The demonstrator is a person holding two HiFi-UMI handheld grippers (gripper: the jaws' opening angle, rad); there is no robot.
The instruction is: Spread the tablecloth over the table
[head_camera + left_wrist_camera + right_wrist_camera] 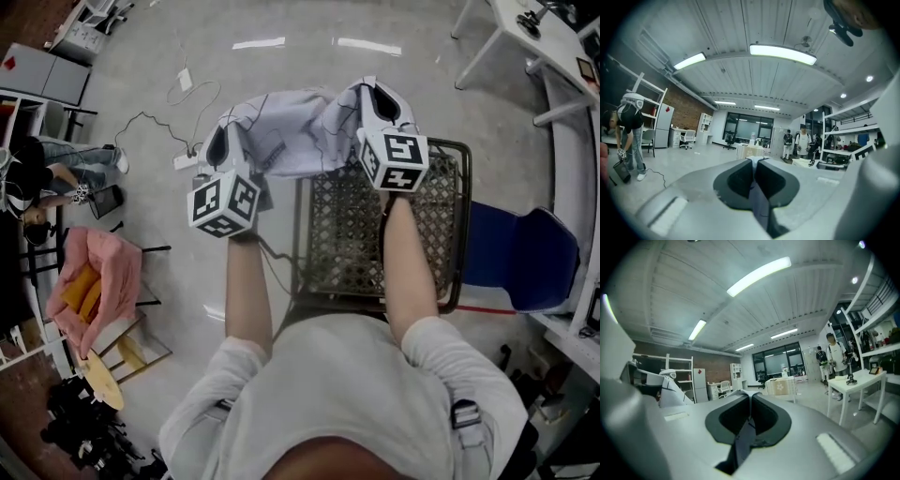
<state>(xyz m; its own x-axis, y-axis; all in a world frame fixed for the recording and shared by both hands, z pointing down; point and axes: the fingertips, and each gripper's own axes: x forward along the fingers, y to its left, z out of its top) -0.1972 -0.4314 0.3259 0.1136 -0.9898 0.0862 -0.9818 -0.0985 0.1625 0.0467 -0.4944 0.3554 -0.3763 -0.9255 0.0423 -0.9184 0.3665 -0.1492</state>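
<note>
- Looks like an open lab-type office: strip lights [783,52] overhead, brick wall [686,105] far left.
- White desk [858,379] on the right, office chair [686,138], power strip [185,160] lying on the floor [375,84].

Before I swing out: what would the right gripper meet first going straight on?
The right gripper, shut on the pale grey tablecloth, faces open floor; perhaps the distant beige flowered stand, depth unclear.

We see the tablecloth [295,131], pale grey-white with thin dark lines, bunched and creased. It is held up in the air, slung between the left claw [754,164] and the right claw [749,398], each pinched tight on a fold of it. It hangs above the far edge of the dark, lattice-patterned tabletop [347,234], which lies bare.
</note>
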